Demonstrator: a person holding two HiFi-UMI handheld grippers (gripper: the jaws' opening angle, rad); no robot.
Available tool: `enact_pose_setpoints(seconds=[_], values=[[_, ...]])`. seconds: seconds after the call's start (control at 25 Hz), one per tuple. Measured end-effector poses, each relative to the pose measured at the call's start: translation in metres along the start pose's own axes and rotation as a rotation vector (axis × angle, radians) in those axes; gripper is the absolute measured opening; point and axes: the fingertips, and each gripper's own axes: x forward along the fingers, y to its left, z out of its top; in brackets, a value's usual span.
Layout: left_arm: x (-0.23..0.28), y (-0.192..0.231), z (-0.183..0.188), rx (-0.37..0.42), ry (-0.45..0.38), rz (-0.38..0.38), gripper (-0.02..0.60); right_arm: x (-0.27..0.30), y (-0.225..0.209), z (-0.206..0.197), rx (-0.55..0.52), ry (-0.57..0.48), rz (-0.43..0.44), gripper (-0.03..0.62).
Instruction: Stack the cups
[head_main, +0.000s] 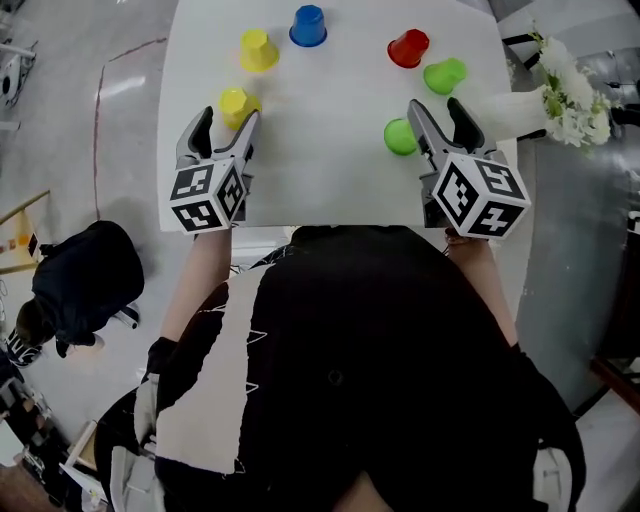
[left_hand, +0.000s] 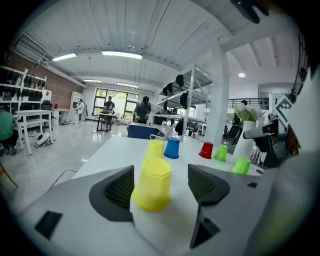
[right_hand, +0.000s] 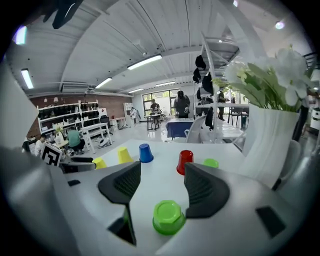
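Observation:
Several upside-down cups stand on the white table (head_main: 330, 190). At the back are a yellow cup (head_main: 258, 50), a blue cup (head_main: 308, 26), a red cup (head_main: 408, 47) and a green cup (head_main: 444, 75). A nearer yellow cup (head_main: 237, 103) (left_hand: 152, 184) stands between the fingers of my left gripper (head_main: 227, 122) (left_hand: 161, 186), which is open with a gap at the right pad. My right gripper (head_main: 440, 112) (right_hand: 162, 187) is open and holds nothing. A nearer green cup (head_main: 400, 136) (right_hand: 169, 217) sits on the table just left of and below its jaws.
A white vase of white flowers (head_main: 560, 95) (right_hand: 272, 135) stands at the table's right edge, close to my right gripper. The table's near edge runs just behind both grippers. On the floor at the left, a person in dark clothes (head_main: 75, 285) crouches.

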Motion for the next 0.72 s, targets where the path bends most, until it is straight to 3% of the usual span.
enact_pose_setpoints(seconds=[0.72], values=[[0.022,0.009,-0.011,0.081,0.048,-0.088,0.288,0.001,0.005,-0.021,0.049,0.028,-0.082,0.275]])
